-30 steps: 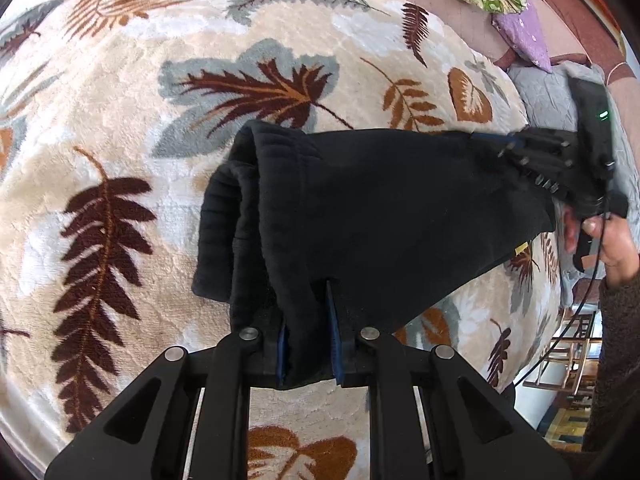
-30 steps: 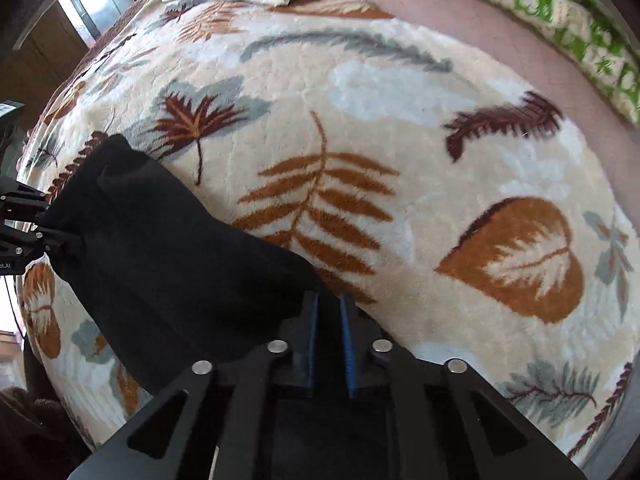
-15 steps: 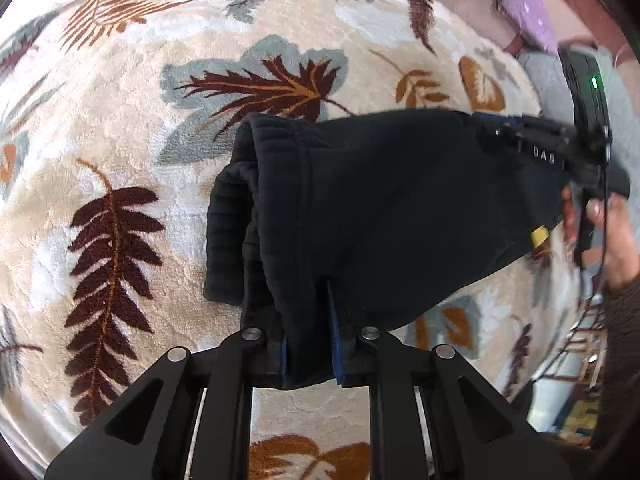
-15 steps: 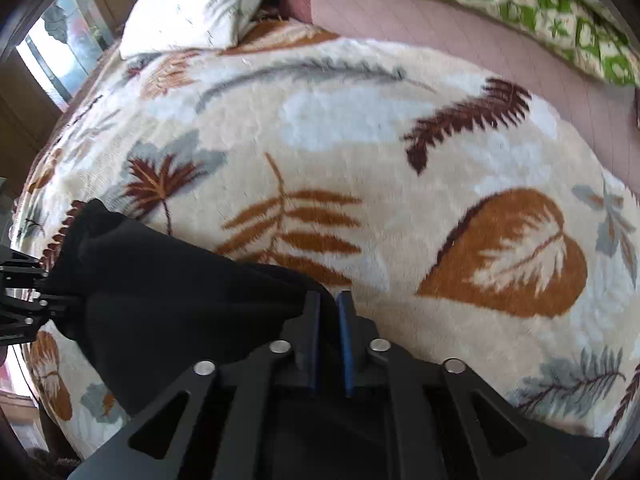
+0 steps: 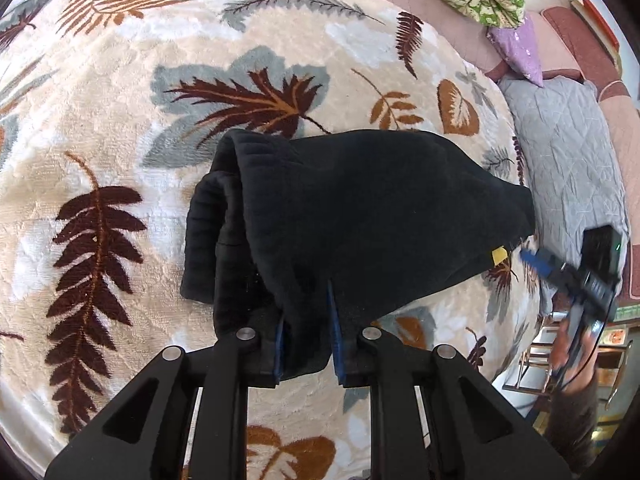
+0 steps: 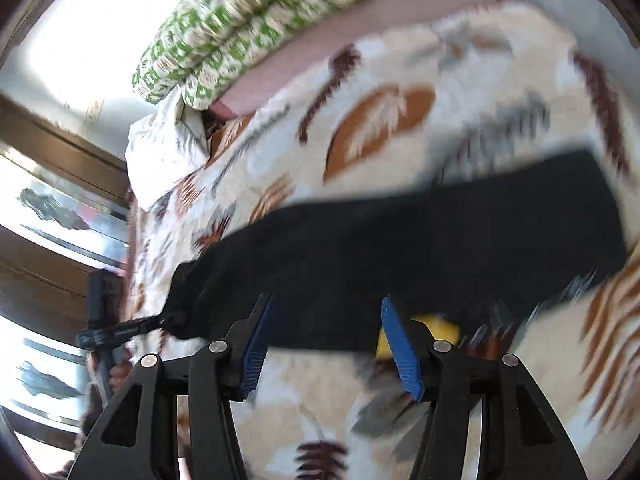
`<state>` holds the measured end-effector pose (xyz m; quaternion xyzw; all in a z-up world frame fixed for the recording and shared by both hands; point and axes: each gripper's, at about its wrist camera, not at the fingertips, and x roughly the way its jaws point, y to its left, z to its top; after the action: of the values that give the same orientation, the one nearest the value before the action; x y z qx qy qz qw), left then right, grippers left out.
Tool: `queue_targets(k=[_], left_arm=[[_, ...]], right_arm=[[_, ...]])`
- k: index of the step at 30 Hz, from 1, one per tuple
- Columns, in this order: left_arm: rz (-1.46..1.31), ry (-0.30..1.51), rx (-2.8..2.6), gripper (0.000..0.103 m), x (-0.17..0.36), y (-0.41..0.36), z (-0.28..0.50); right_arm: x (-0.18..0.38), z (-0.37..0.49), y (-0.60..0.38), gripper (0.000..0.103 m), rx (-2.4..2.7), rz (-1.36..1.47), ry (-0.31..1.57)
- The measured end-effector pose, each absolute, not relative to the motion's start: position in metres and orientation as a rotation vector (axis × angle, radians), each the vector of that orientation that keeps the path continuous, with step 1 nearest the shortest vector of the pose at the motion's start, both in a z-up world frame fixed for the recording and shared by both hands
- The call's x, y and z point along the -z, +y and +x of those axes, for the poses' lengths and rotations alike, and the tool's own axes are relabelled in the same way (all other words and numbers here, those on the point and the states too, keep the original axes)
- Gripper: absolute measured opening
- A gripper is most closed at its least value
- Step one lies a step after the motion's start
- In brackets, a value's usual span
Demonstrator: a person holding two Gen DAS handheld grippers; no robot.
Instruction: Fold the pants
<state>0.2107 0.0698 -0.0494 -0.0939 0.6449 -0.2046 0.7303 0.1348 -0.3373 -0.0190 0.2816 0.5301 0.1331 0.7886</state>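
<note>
The black pants lie folded on the leaf-patterned blanket near its edge by the grey quilt; the left gripper is clenched on their near end; the right gripper hangs released just beside them, jaws spread.

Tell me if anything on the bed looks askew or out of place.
The black pants sit lopsided: at the left tongs, shut on the fabric, the ribbed waistband bunches in uneven layers. The right tongs are open and clear of them. A small yellow tag pokes out at the far edge.
</note>
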Motion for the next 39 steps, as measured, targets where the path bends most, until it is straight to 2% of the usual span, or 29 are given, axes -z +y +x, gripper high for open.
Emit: queue_targets(k=[5, 11, 15, 18, 22, 26, 31, 33, 34, 35, 36, 39], left_arm=[[-0.228, 1.446, 0.440, 0.015, 0.052, 0.075, 0.213], [-0.353, 1.432, 0.466, 0.015, 0.050, 0.090, 0.221], [-0.374, 1.470, 0.469, 0.015, 0.060, 0.093, 0.225], [-0.357, 1.483, 0.477, 0.015, 0.063, 0.091, 0.226], [-0.354, 1.491, 0.477, 0.016, 0.067, 0.089, 0.227], [-0.341, 1.497, 0.463, 0.017, 0.068, 0.086, 0.225], [-0.296, 1.505, 0.441, 0.017, 0.066, 0.080, 0.223], [-0.282, 1.502, 0.426, 0.017, 0.066, 0.077, 0.223], [-0.275, 1.496, 0.408, 0.017, 0.065, 0.076, 0.222], [-0.265, 1.481, 0.384, 0.017, 0.064, 0.075, 0.222], [-0.250, 1.461, 0.361, 0.017, 0.061, 0.075, 0.220], [-0.181, 1.452, 0.310, 0.014, 0.056, 0.071, 0.217]], right_arm=[[0.067, 0.129, -0.311, 0.054, -0.260, 0.795, 1.196], [0.078, 0.130, -0.308, 0.055, -0.129, 0.890, 1.140], [0.085, 0.128, -0.308, 0.053, -0.084, 0.950, 1.139], [0.055, 0.111, -0.337, 0.053, -0.063, 0.894, 1.050], [0.015, 0.088, -0.422, 0.056, 0.155, 0.769, 0.926], [0.025, 0.091, -0.469, 0.056, 0.297, 0.722, 0.973], [0.049, 0.102, -0.481, 0.056, 0.316, 0.767, 0.965], [0.052, 0.107, -0.478, 0.051, 0.301, 0.751, 0.962], [0.052, 0.111, -0.475, 0.044, 0.307, 0.726, 0.961], [0.052, 0.114, -0.471, 0.024, 0.318, 0.691, 0.966], [0.052, 0.114, -0.471, 0.013, 0.320, 0.665, 0.973], [0.042, 0.110, -0.471, 0.012, 0.300, 0.631, 0.971]])
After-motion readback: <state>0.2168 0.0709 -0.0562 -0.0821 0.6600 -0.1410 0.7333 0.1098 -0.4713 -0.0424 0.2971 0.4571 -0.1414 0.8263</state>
